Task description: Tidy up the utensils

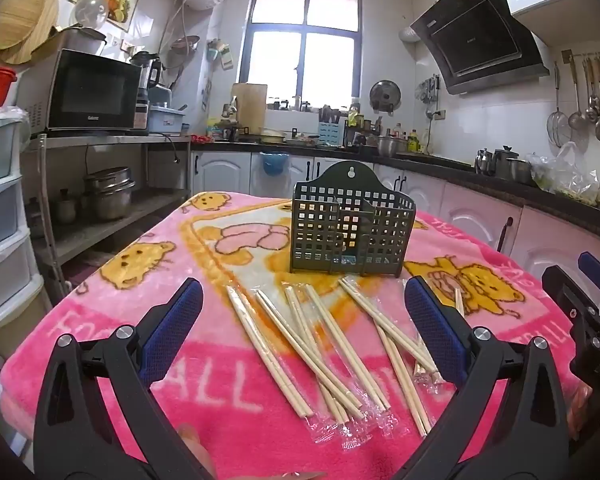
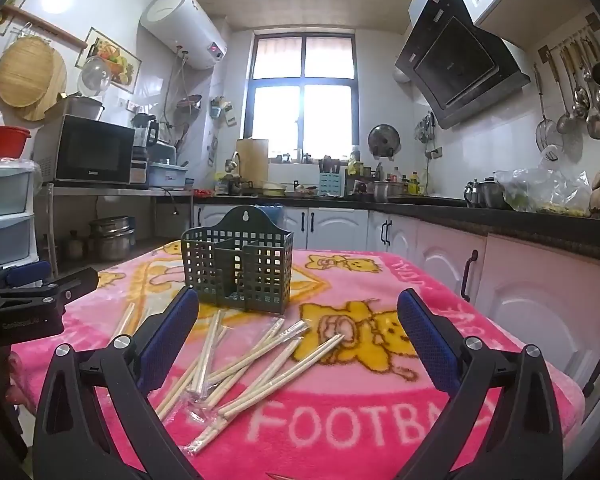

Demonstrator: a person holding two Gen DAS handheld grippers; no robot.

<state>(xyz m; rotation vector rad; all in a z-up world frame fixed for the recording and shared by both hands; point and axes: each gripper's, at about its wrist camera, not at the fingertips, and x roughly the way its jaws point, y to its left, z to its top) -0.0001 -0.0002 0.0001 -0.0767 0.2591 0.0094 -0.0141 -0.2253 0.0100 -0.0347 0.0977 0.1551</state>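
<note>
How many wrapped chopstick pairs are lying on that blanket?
7 pairs, all before the holder: four fanned at left, two crossed at right, one farthest right. Overlaps may hide more.

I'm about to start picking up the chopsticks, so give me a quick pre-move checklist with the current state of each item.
1. Left gripper jaws open, nothing between them: ok.
2. Right gripper jaws open, nothing between them: ok.
3. Holder upright on the blanket, top unobstructed: ok.
4. Holder compartments empty: ok.
5. Chopsticks separated for a single grasp: not ok, several wrapped pairs overlap.
6. Number of wrapped pairs: cannot tell, the pile crosses over itself.
</note>
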